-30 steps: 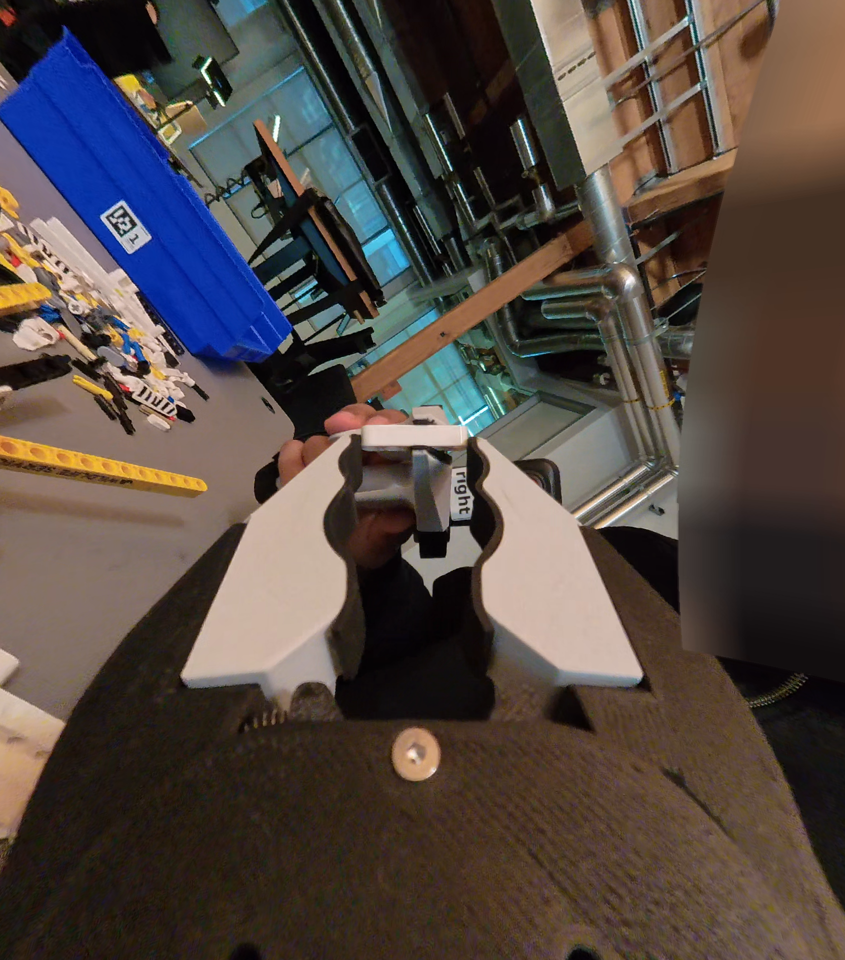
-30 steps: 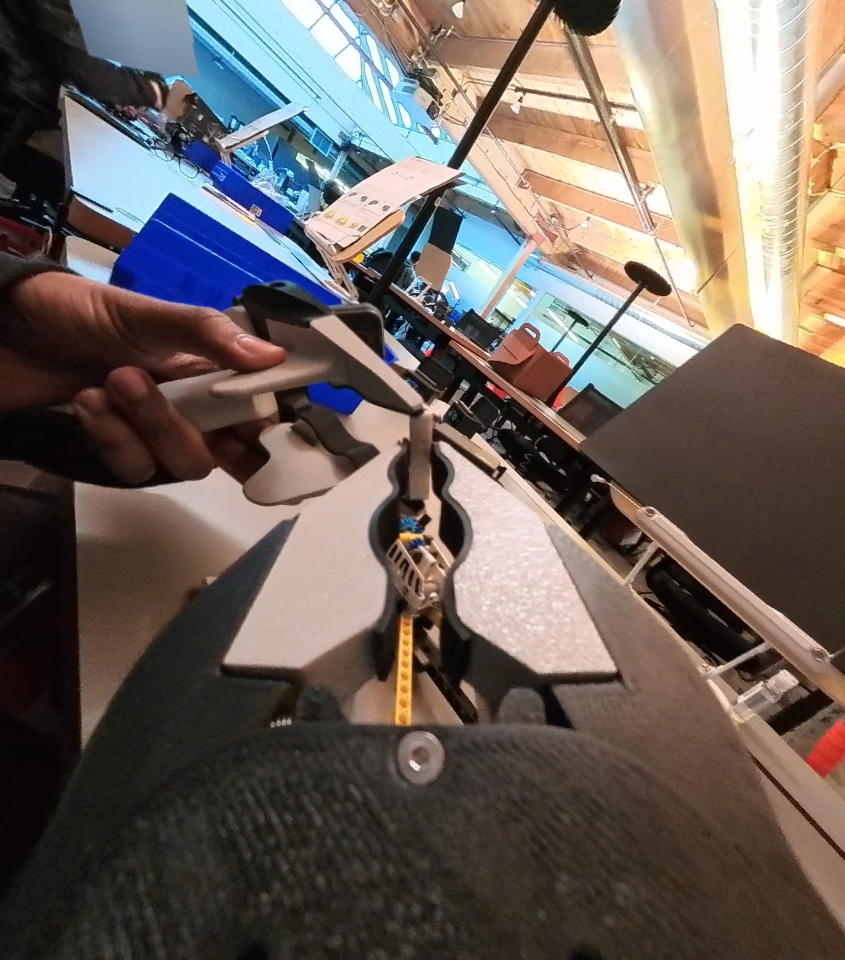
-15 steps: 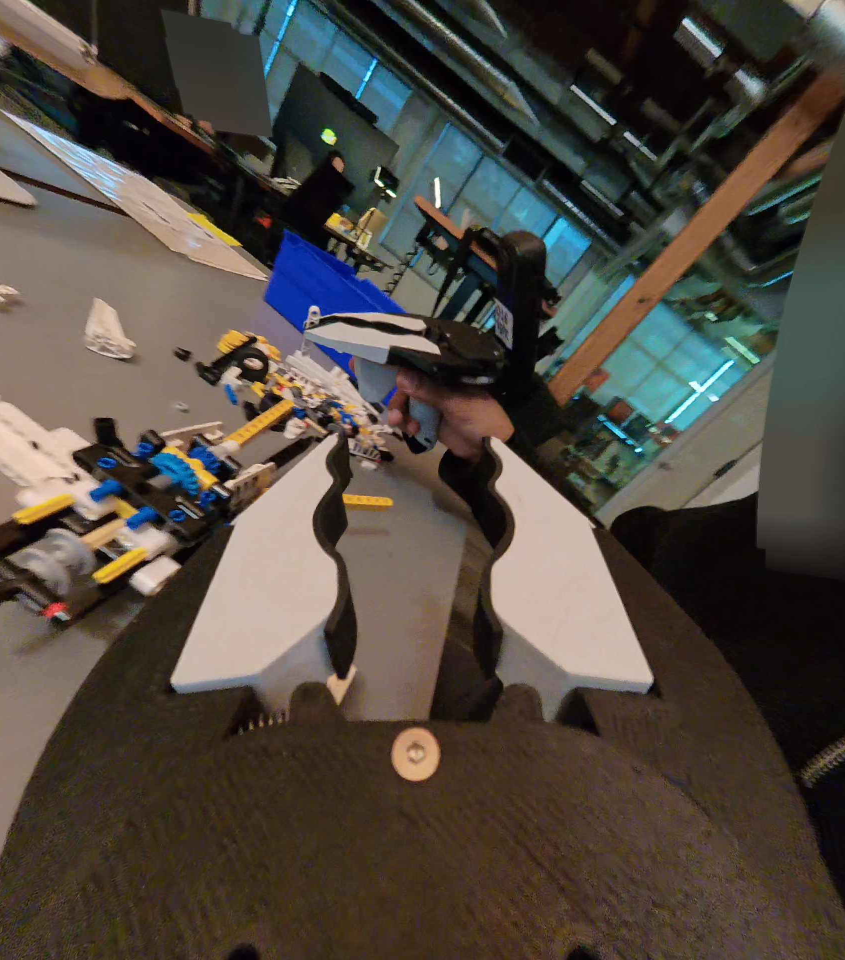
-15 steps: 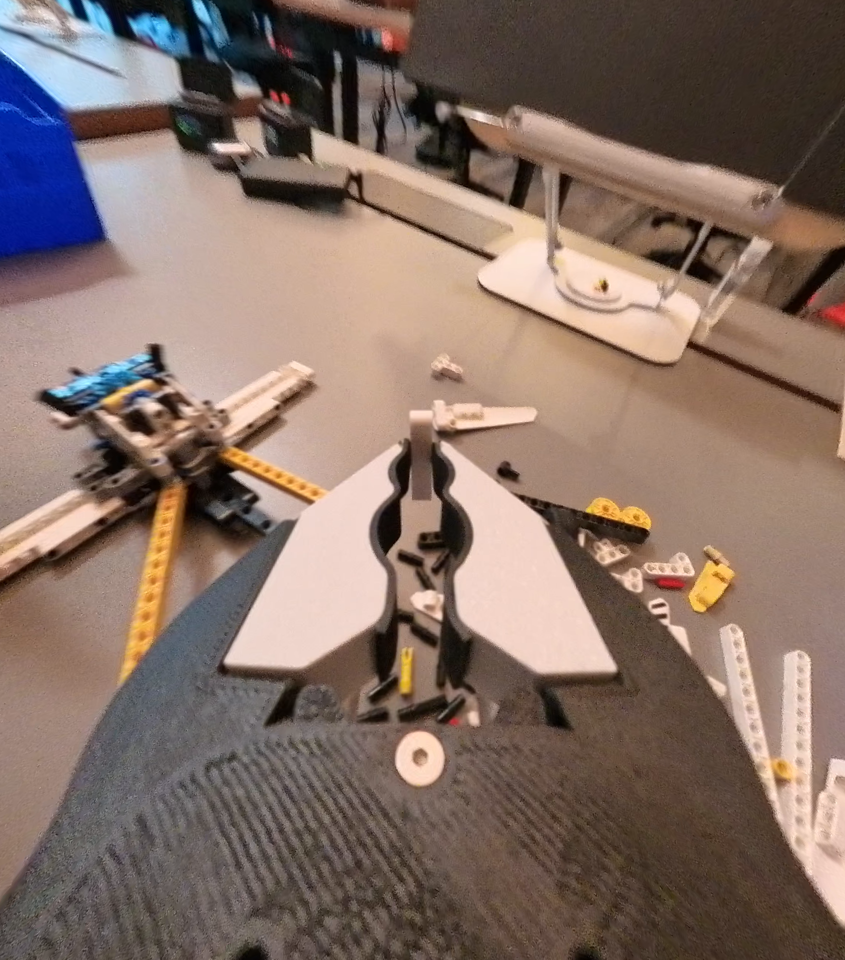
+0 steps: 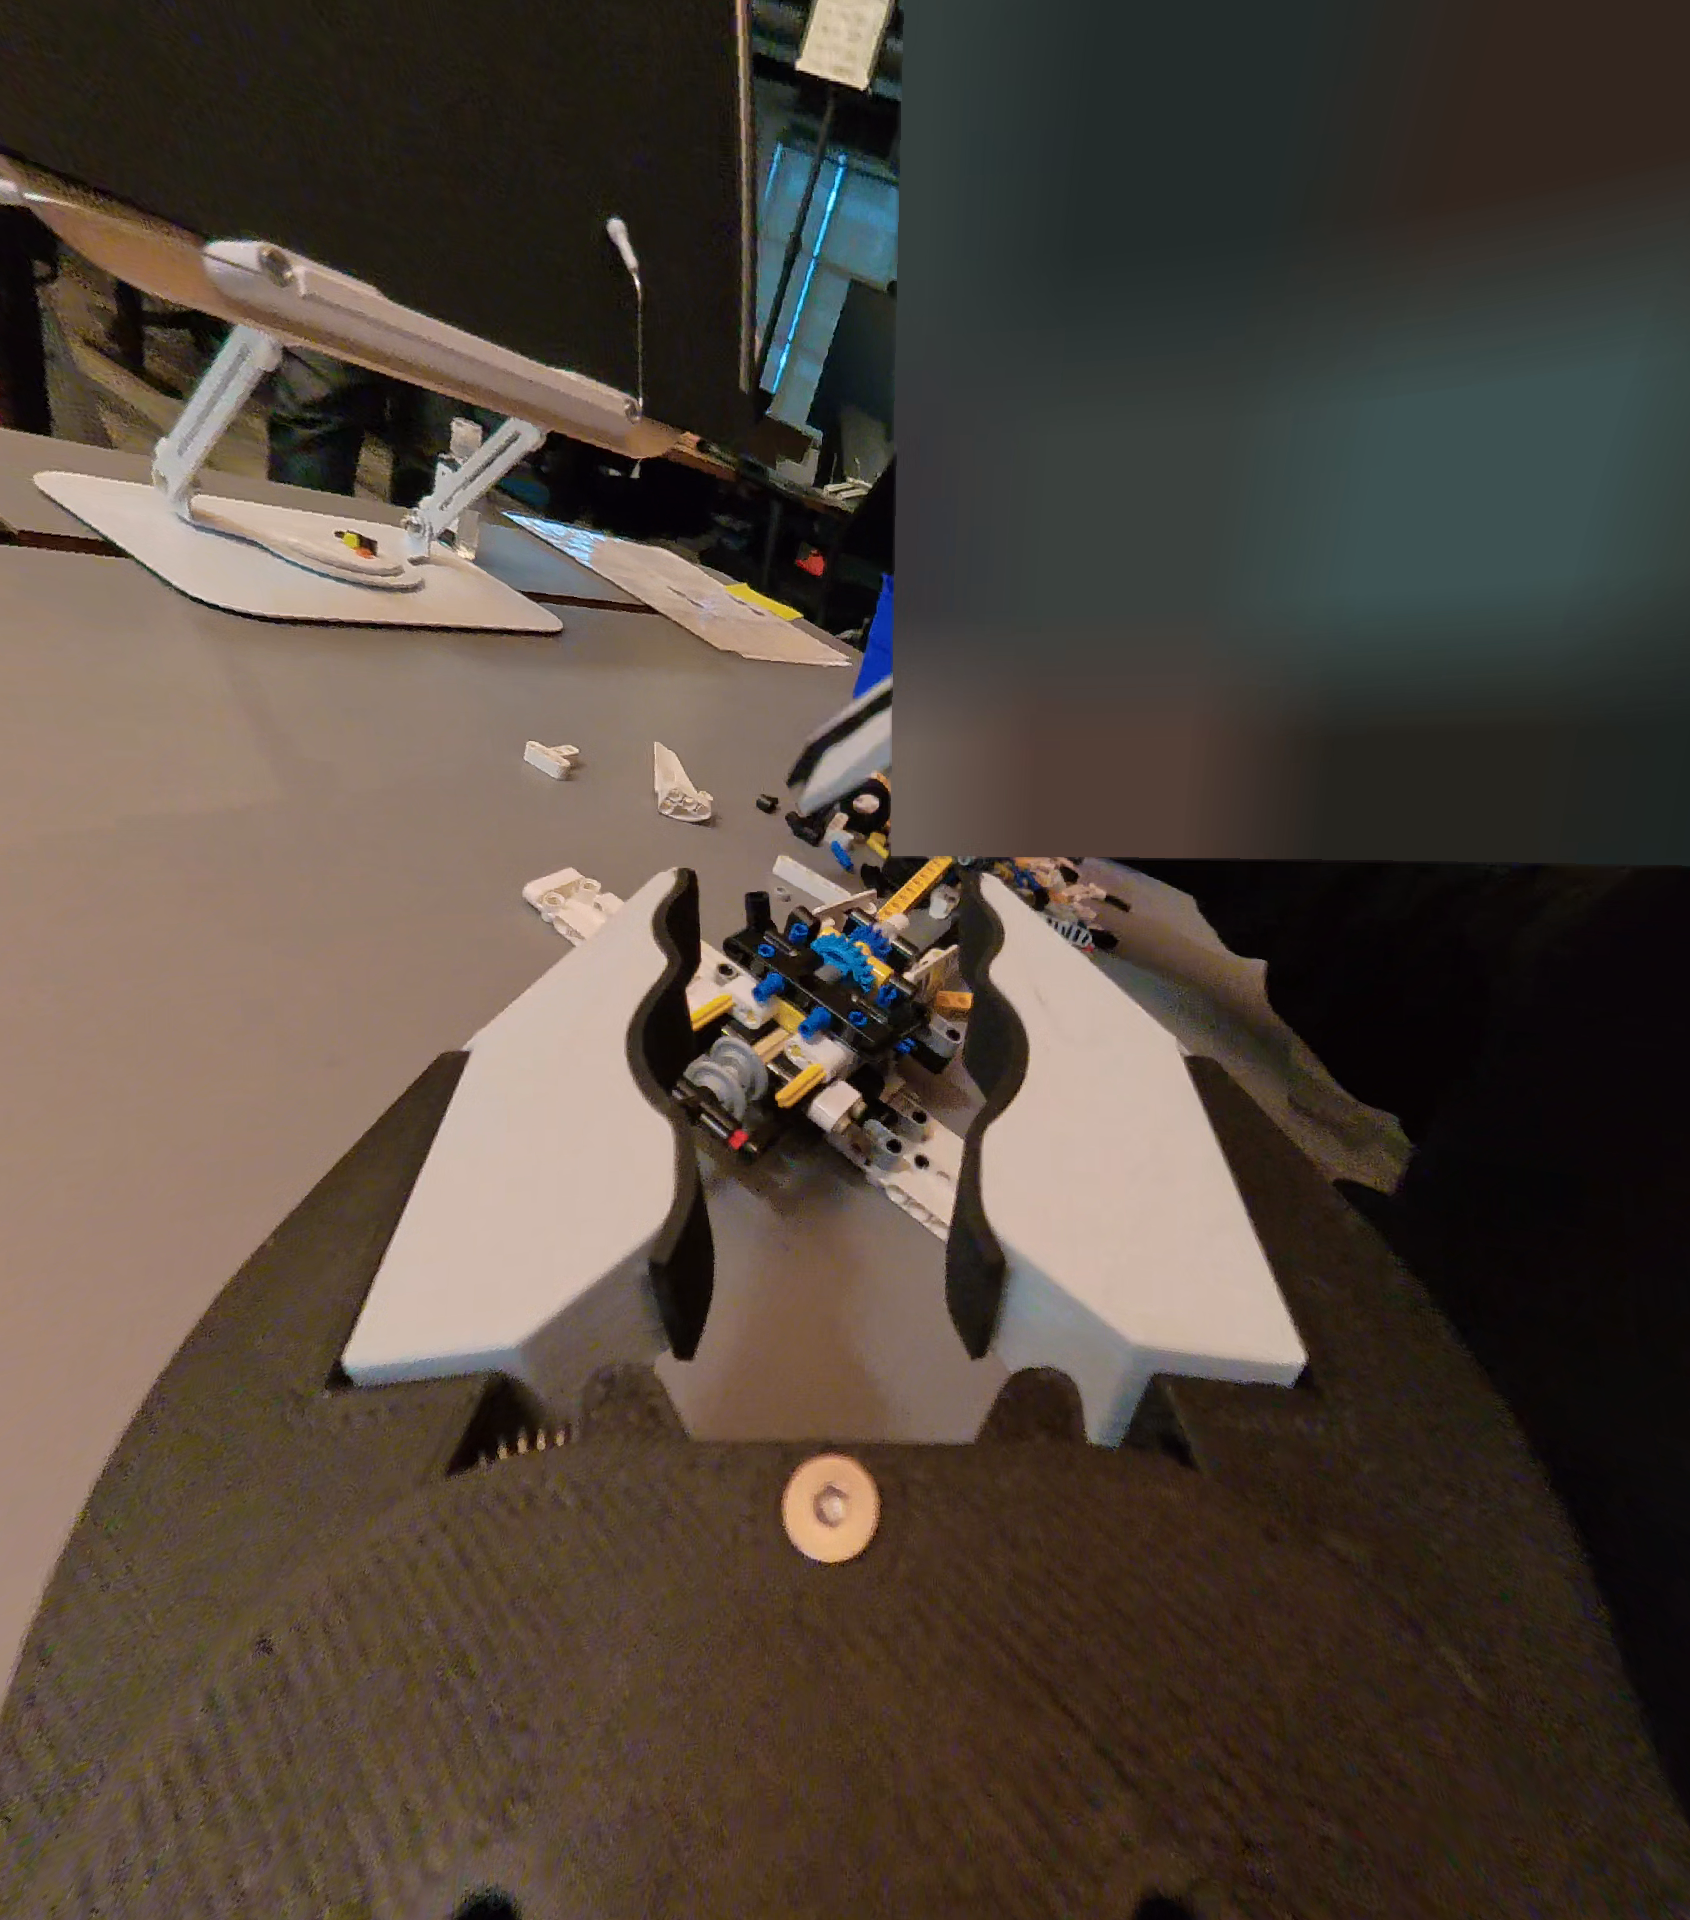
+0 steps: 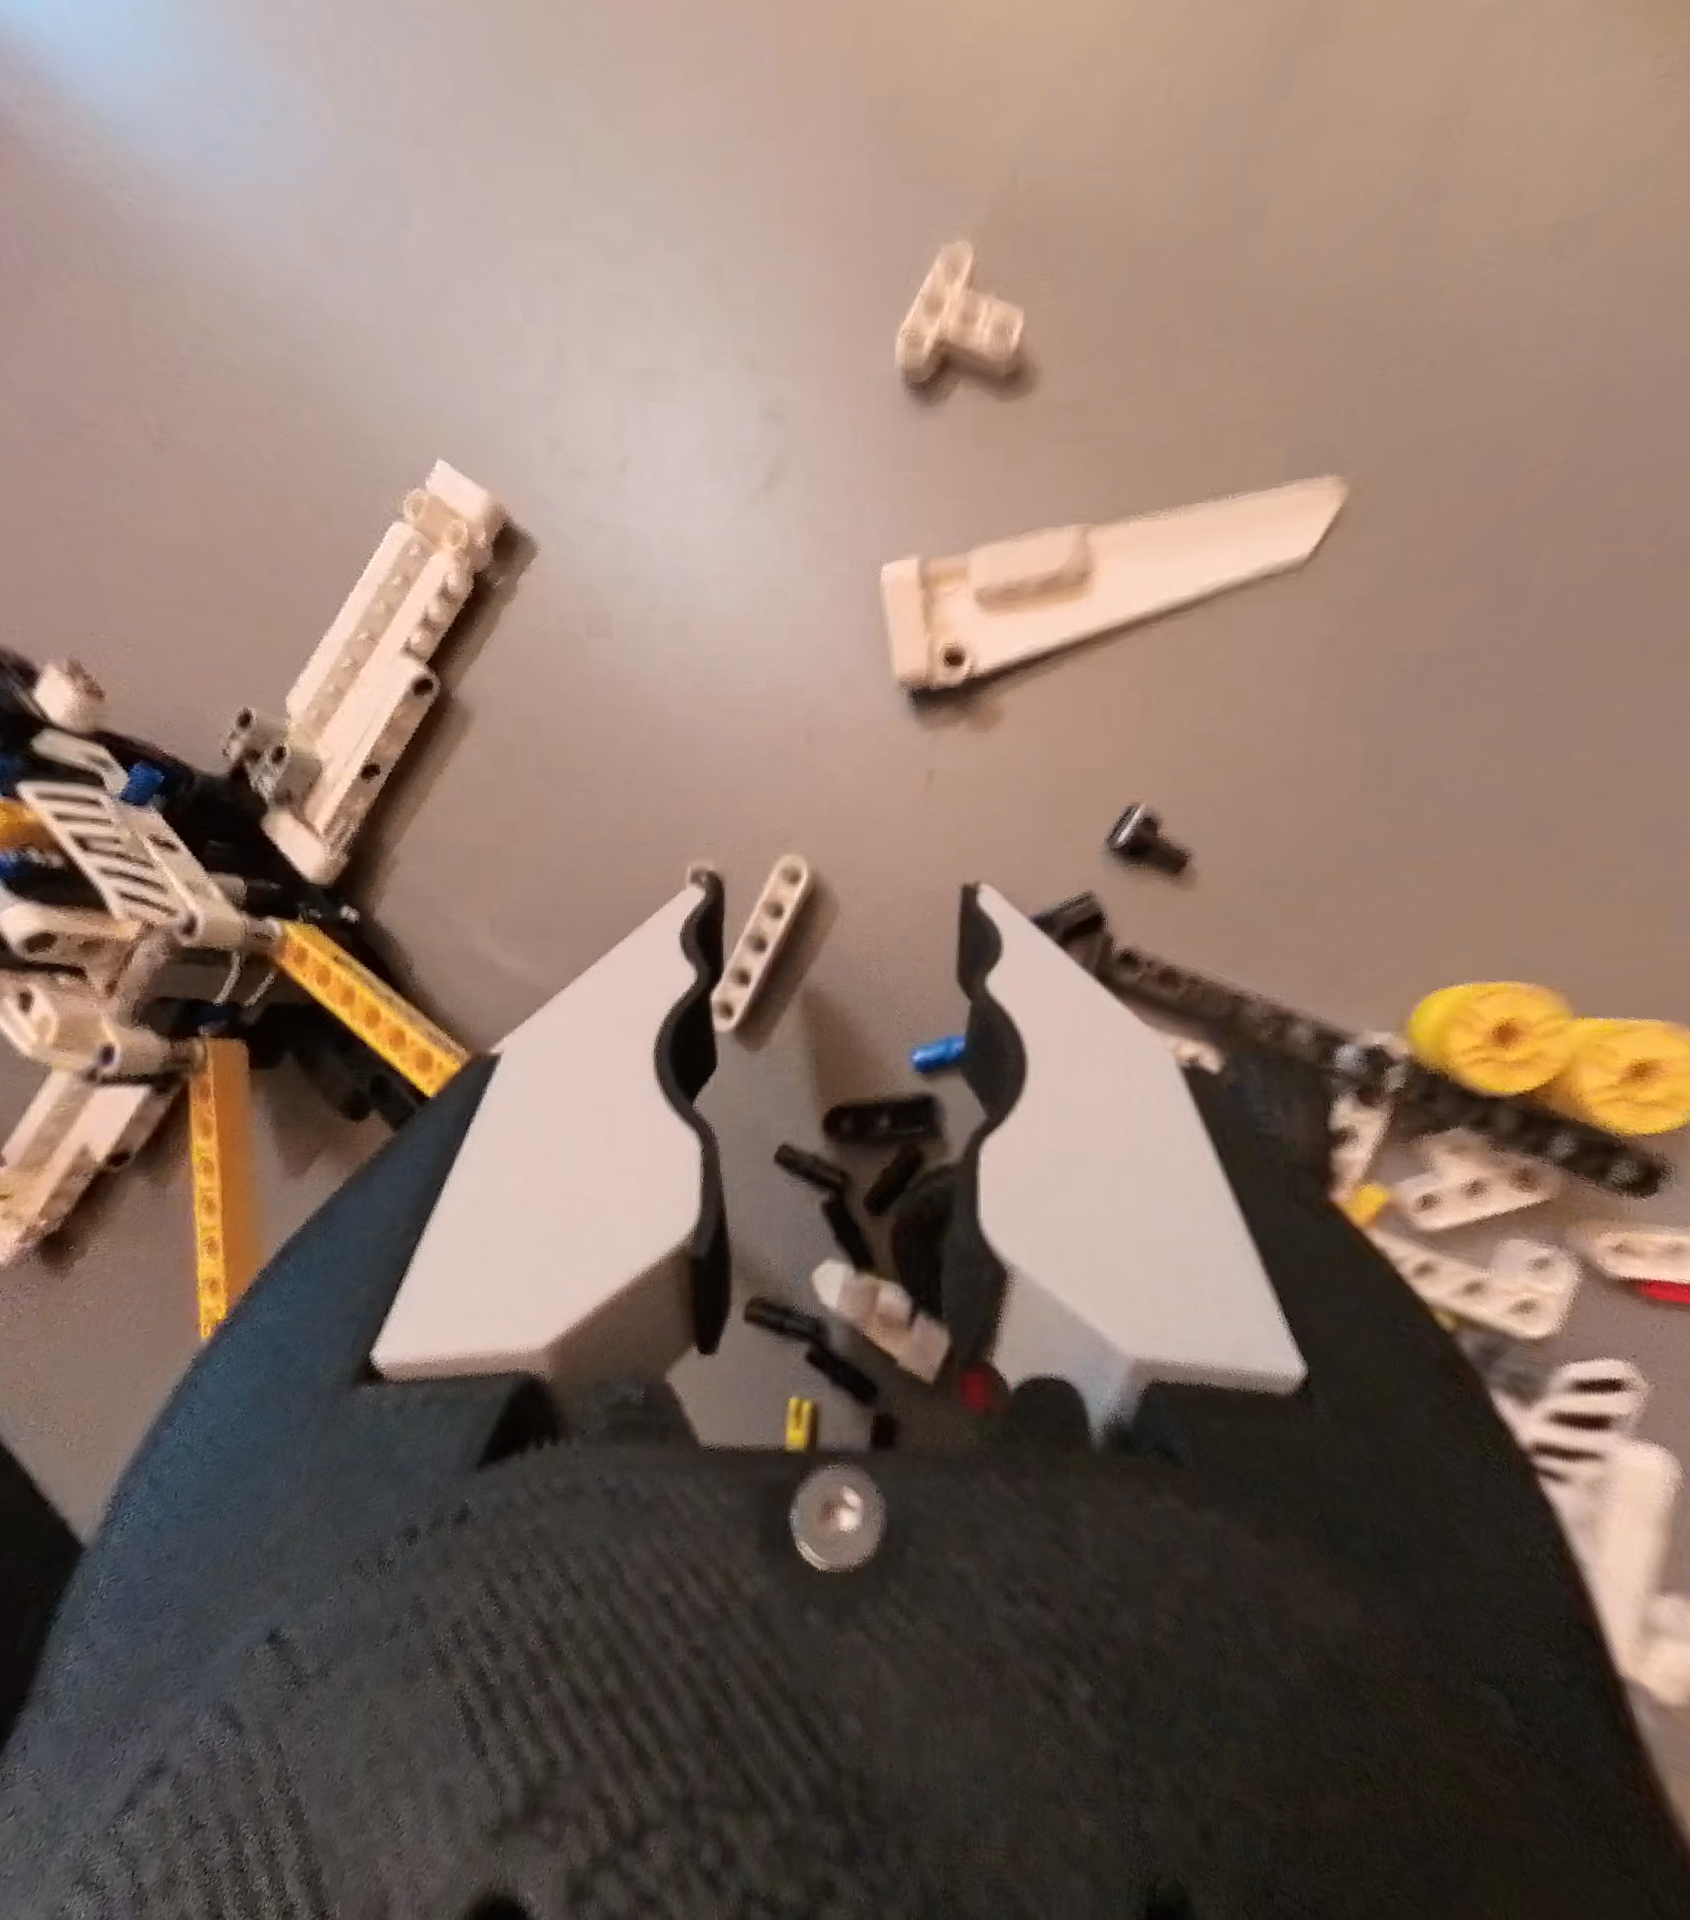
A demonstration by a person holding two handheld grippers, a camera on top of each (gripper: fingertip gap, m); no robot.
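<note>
Both grippers were open, gripping nothing: left gripper (image 5: 825, 883) hung over the brick assembly (image 5: 820, 1023) on the grey worktop (image 5: 197, 831), right gripper (image 6: 836, 894) hung right of that assembly over a white 5-hole beam (image 6: 761, 956) and loose black pins (image 6: 820, 1174).

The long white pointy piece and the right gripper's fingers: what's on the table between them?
Just bare grey table between the white pointy piece and the open right gripper, in the right wrist view.
</note>
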